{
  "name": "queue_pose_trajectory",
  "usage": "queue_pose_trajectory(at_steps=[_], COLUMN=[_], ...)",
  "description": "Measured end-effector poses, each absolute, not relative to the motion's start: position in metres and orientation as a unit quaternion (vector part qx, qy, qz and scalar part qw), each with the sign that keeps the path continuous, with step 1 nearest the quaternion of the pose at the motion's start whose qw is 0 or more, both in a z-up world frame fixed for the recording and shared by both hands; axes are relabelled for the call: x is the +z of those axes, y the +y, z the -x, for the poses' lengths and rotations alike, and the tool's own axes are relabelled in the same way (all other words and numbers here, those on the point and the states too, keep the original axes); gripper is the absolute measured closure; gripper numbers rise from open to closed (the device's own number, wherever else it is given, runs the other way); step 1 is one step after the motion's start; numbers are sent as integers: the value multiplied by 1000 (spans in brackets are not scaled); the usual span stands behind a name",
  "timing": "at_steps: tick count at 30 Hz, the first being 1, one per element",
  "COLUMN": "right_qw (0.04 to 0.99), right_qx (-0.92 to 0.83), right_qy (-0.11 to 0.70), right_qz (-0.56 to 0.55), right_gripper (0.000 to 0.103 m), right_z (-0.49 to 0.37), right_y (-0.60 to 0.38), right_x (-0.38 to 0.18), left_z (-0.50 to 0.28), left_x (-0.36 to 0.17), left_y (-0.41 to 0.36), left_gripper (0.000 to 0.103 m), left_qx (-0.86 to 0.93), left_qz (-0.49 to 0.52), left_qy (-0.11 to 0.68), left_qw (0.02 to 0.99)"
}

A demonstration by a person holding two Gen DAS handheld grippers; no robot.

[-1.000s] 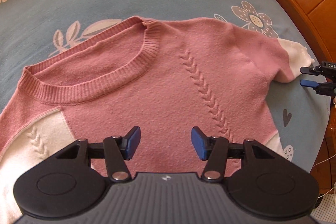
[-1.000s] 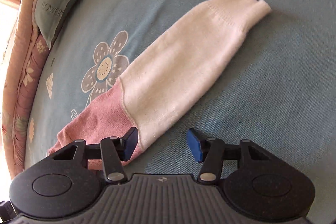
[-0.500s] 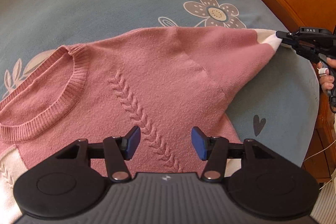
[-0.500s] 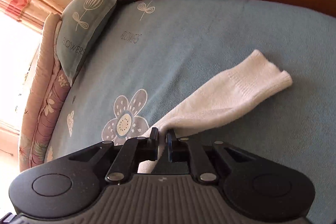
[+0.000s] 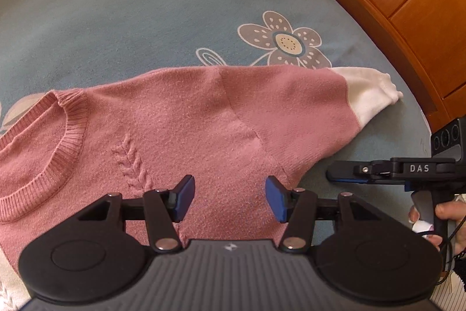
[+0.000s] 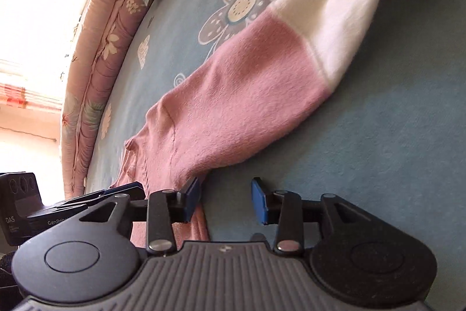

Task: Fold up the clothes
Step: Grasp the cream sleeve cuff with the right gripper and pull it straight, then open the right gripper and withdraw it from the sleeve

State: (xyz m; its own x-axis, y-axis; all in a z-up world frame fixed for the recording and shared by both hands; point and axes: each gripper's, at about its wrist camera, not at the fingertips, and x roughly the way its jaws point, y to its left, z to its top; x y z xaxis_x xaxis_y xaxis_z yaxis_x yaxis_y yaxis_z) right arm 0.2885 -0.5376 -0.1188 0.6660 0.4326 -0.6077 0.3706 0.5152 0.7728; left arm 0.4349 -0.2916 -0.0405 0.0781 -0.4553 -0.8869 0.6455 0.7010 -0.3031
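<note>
Two grippers, both with jaws spread wide and nothing between them. Left gripper (image 5: 229, 201) hovers over the chest of the pink sweater (image 5: 180, 136), just right of the cable-knit braid (image 5: 132, 165). Right gripper (image 6: 225, 201) sits low at the sweater's right side edge below the armpit; its left blue pad is close against the knit, contact not certain, its right pad over bare bed sheet (image 6: 378, 150). From the left wrist view the same gripper (image 5: 349, 179) shows side-on, a hand (image 5: 437, 217) on its grip.

Sweater lies face-up on the blue flowered sheet, collar (image 5: 58, 153) to the left. Right sleeve (image 6: 276, 57) stretches out flat and straight toward the far right, white cuff end (image 5: 370, 95) near the wooden bed frame (image 5: 393, 19). Sleeve not folded in; left side of the garment is out of view.

Risks, as judged:
- A pinch at the side edge may catch only the top layer, so front and back separate and the fold bunches.
- Loose knit stretches; a hard pull could skew the straightened sleeve.
- Cuff lies near the mattress edge and could slip off if dragged.
</note>
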Motion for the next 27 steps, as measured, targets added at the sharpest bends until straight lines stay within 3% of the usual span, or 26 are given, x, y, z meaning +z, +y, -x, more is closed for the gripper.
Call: queue_pose_trajectory(at_steps=[7, 14, 20, 27], right_qw=[779, 775, 816, 875], right_qx=[54, 157, 131, 118], right_qy=[351, 364, 419, 414], right_qz=[-516, -493, -377, -221], right_gripper=[41, 41, 41, 41], right_z=[-321, -307, -288, -329], right_y=[-523, -520, -516, -486], right_x=[-127, -86, -60, -58], left_z=[-430, -440, -448, -452], left_x=[-39, -35, -37, -50], left_y=[-286, -272, -277, -303], left_gripper=[50, 50, 49, 49], left_qx=[-376, -360, -361, -378], left_qz=[-89, -89, -72, -69], left_qy=[567, 559, 559, 561], left_qw=[727, 742, 743, 734])
